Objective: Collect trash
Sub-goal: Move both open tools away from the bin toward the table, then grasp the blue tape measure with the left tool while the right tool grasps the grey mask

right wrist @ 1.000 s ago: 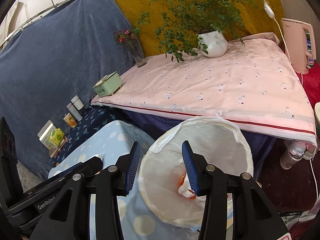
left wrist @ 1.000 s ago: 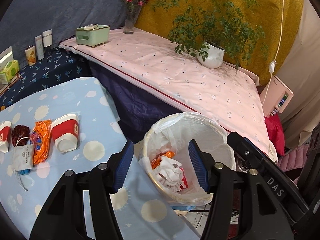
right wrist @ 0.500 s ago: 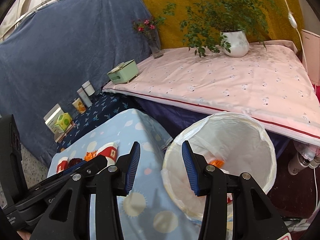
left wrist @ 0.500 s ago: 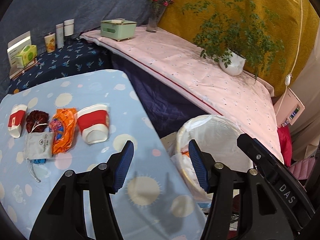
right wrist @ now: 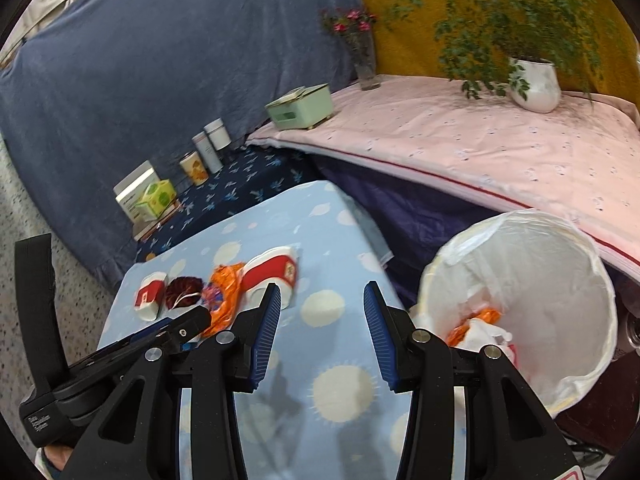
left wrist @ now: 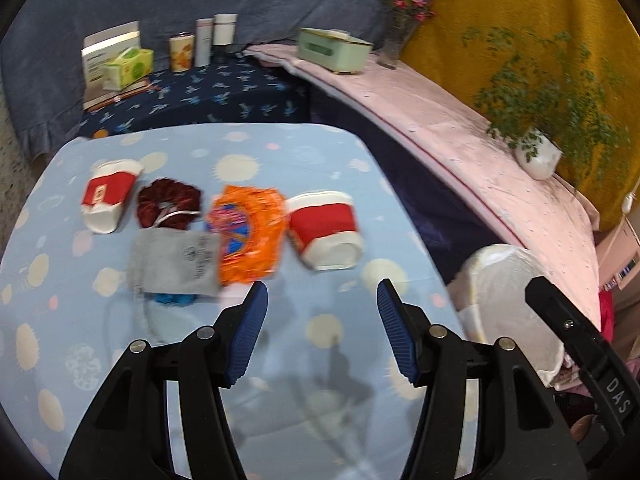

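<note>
On the blue dotted table lies a row of trash: a red-and-white paper cup on its side, an orange wrapper, a grey pouch, a dark red scrunched item and a second red-and-white cup. My left gripper is open and empty, just short of the near cup. My right gripper is open and empty over the table, with the cup ahead to the left. The white-lined bin at the table's right edge holds crumpled trash.
A pink-covered bed runs behind the bin, with a potted plant, a green box and a flower vase. A dark blue bench behind the table holds boxes and jars.
Both grippers have swung left, away from above the bin and over the table. The row of trash now lies in front of the left gripper. Both jaws stay open.
</note>
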`<control>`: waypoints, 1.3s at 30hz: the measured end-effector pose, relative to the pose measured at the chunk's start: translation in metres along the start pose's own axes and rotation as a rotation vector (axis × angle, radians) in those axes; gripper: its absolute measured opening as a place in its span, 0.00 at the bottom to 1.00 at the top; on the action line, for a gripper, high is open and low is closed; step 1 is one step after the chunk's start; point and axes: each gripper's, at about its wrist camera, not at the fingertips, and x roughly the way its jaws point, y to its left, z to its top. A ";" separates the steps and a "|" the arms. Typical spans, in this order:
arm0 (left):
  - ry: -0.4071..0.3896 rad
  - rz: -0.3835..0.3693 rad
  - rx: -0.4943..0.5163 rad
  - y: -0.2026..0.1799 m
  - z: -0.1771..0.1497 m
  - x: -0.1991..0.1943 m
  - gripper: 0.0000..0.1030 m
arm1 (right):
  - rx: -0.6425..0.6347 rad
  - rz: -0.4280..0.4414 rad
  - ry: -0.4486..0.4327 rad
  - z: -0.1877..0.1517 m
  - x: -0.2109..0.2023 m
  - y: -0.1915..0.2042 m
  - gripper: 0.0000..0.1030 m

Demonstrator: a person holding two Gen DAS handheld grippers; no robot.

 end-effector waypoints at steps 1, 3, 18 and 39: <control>0.003 0.011 -0.014 0.009 -0.001 0.000 0.53 | -0.009 0.009 0.010 -0.002 0.004 0.007 0.42; 0.008 0.039 -0.045 0.032 -0.002 0.000 0.53 | -0.029 0.028 0.032 -0.006 0.013 0.022 0.42; 0.015 0.195 -0.171 0.160 -0.014 -0.009 0.53 | -0.102 0.178 0.213 -0.037 0.099 0.128 0.42; 0.049 0.181 -0.192 0.200 -0.008 0.018 0.53 | -0.140 0.188 0.334 -0.062 0.177 0.171 0.10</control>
